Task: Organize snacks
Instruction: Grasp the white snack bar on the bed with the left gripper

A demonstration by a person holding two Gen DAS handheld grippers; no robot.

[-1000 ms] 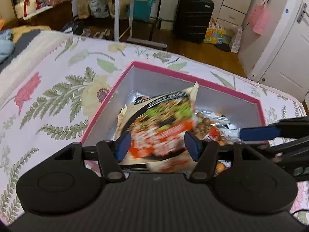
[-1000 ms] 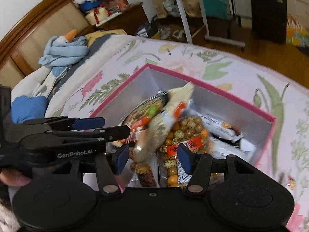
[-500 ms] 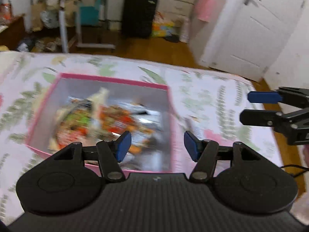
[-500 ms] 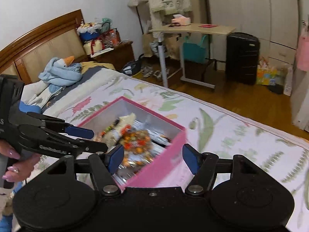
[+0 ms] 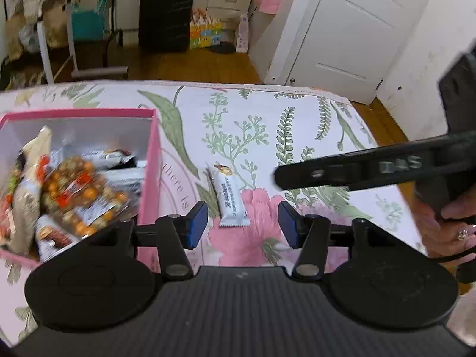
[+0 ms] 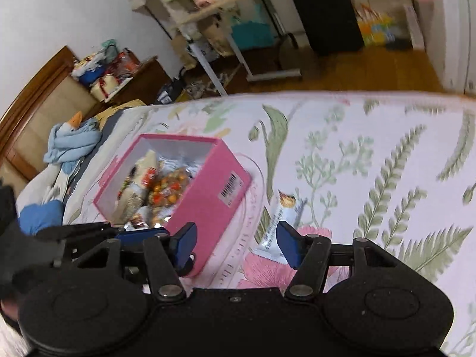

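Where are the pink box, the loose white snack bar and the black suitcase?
pink box (image 6: 208,205): right wrist view, outer side wall.
white snack bar (image 5: 229,197): left wrist view, middle of wrapper.
black suitcase (image 5: 165,15): left wrist view, front face.

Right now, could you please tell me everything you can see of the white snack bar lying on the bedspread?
The white snack bar is a long, sealed, glossy wrapper with dark lettering, crimped ends and a brownish picture at its far end. It lies flat and alone on the floral bedspread, partly over a pink flower, just outside the pink box of snacks. Nothing touches it; neither tool has reached it.
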